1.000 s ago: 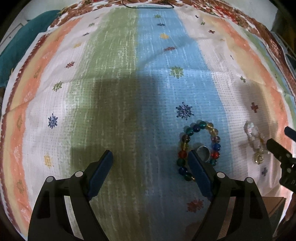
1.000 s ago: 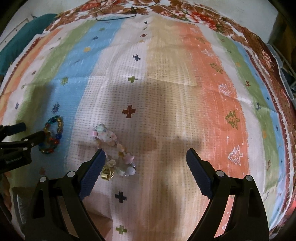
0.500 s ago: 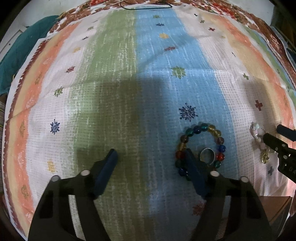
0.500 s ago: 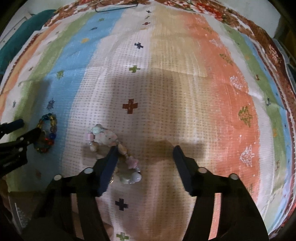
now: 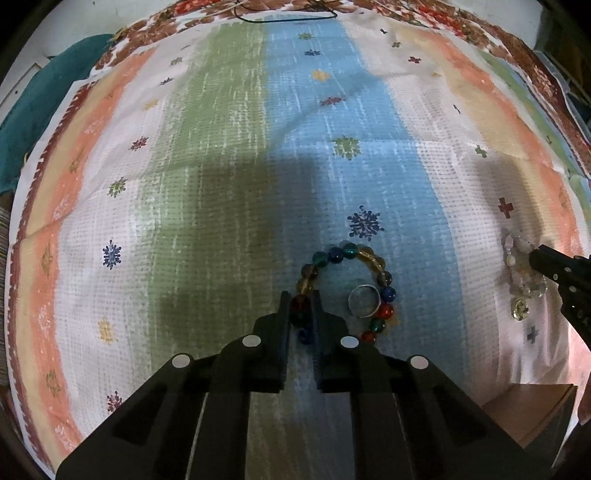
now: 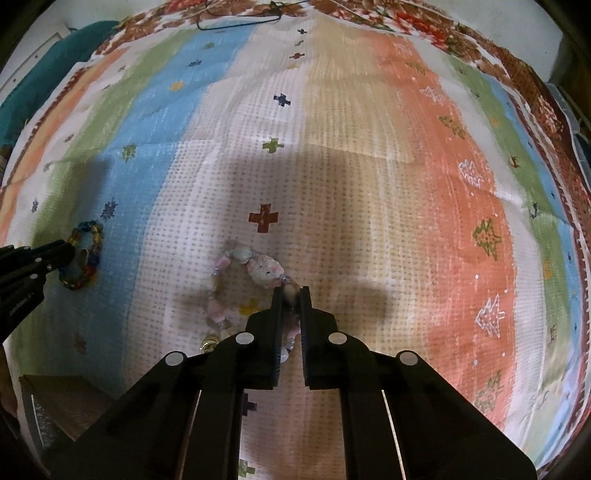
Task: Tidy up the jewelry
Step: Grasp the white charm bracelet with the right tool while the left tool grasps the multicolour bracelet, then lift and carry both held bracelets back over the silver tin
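Note:
A bracelet of coloured glass beads [image 5: 351, 254] lies on the blue stripe of the striped cloth [image 5: 221, 147], with a silver ring [image 5: 364, 301] inside its loop. My left gripper [image 5: 300, 299] is shut on the bracelet's left side. A pale pink and white stone bracelet [image 6: 258, 267] with a small gold charm [image 6: 208, 343] lies on the white stripe. My right gripper [image 6: 291, 293] is shut on its right side. The pale bracelet also shows in the left wrist view [image 5: 517, 254], and the coloured bracelet in the right wrist view [image 6: 88, 254].
A brown box [image 5: 532, 410] sits at the near edge of the cloth between the grippers; it also shows in the right wrist view [image 6: 66, 410]. A teal cloth [image 5: 40, 92] lies far left. A black cord [image 5: 288, 16] lies at the far edge.
Both grippers have gone from wide open to shut, the left on the coloured bead bracelet, the right on the pale stone bracelet. Both moved slightly forward over the bracelets.

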Demonstrator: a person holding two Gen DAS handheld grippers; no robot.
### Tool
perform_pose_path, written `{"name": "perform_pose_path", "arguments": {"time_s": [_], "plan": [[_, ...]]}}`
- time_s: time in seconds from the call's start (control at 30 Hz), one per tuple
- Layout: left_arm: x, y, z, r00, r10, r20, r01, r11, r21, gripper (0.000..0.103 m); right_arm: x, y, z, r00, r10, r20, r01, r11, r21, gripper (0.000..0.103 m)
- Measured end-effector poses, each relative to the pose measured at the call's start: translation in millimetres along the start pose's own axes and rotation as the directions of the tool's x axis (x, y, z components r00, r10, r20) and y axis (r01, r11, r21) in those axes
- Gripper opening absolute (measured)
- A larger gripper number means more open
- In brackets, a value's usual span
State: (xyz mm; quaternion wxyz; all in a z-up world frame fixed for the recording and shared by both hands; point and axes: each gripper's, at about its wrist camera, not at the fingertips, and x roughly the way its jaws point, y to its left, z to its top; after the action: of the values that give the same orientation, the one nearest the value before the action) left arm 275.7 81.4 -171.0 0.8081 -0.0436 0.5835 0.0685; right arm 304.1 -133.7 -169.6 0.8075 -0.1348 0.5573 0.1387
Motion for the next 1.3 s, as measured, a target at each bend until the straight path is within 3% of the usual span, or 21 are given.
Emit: {"name": "perform_pose_path", "arguments": {"time_s": [0.5,0.63,1.3], "plan": [[-45.4,-13.6,0.7,0.995,-0.064,0.082,0.063,0.998,0.007,0.009,-42.3,10.3,-0.9,0.996,0.038,0.087,-0.036,0.999,-0.019,0.009],[-54.3,-22.7,-0.7,0.994,-0.038,0.098,0.033,0.998,0.049,0.009,-52.2,14.7,-0.4,0.993,0.040,0.109,-0.037,0.999,-0.025,0.009],[-82.0,-20.4,-6.3,0.989,-0.078,0.122,0.075,0.997,0.030,0.010,-82.0,27.3,-13.5,0.985,0.061,0.163,-0.056,0.998,-0.035,0.009]]}}
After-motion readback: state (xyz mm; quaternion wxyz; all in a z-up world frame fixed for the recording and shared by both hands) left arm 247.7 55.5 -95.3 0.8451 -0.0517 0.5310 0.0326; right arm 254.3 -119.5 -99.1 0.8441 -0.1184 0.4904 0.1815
